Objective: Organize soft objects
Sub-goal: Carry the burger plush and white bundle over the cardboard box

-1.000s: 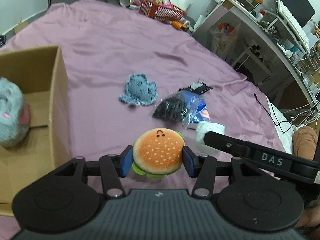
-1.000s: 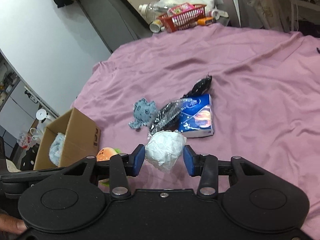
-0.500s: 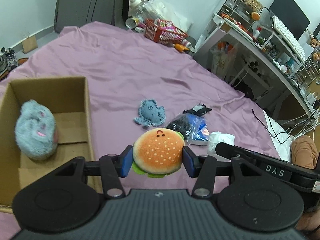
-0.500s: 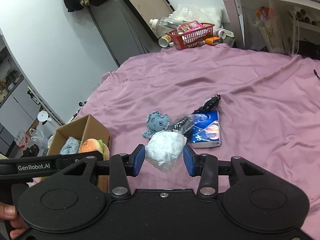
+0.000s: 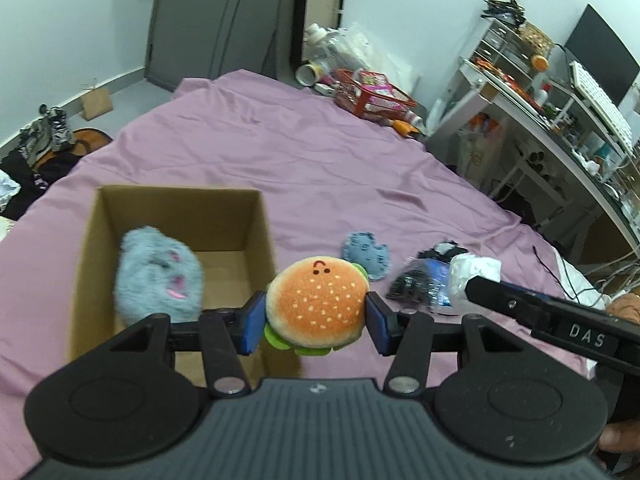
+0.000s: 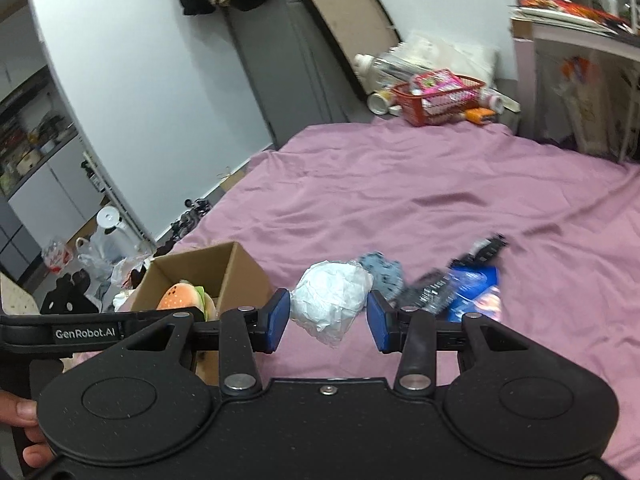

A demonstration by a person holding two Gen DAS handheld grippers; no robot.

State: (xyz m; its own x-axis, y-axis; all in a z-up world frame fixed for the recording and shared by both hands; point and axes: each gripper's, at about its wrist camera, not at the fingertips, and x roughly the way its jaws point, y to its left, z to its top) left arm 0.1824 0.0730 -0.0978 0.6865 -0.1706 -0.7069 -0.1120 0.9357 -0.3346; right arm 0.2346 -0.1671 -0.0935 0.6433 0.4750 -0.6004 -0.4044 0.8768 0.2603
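A purple bedsheet (image 5: 320,168) covers the bed and carries all the task items. An open cardboard box (image 5: 86,248) sits on the sheet at the left, with a fluffy grey-blue plush toy (image 5: 158,276) inside it against the left wall. The left gripper (image 5: 316,318) is held above the sheet at the box's right wall, both blue pads pressed against a burger plush (image 5: 318,304). The right gripper (image 6: 328,320) is clamped on a white crumpled bag (image 6: 330,300), held in the air to the right of the box. On the sheet beyond lie a blue tissue pack (image 6: 476,292) under a clear plastic bag with dark contents (image 5: 416,286), and just beside them a small flat blue octopus plush (image 5: 366,254). A red basket (image 5: 370,94) stands at the far edge of the bed.
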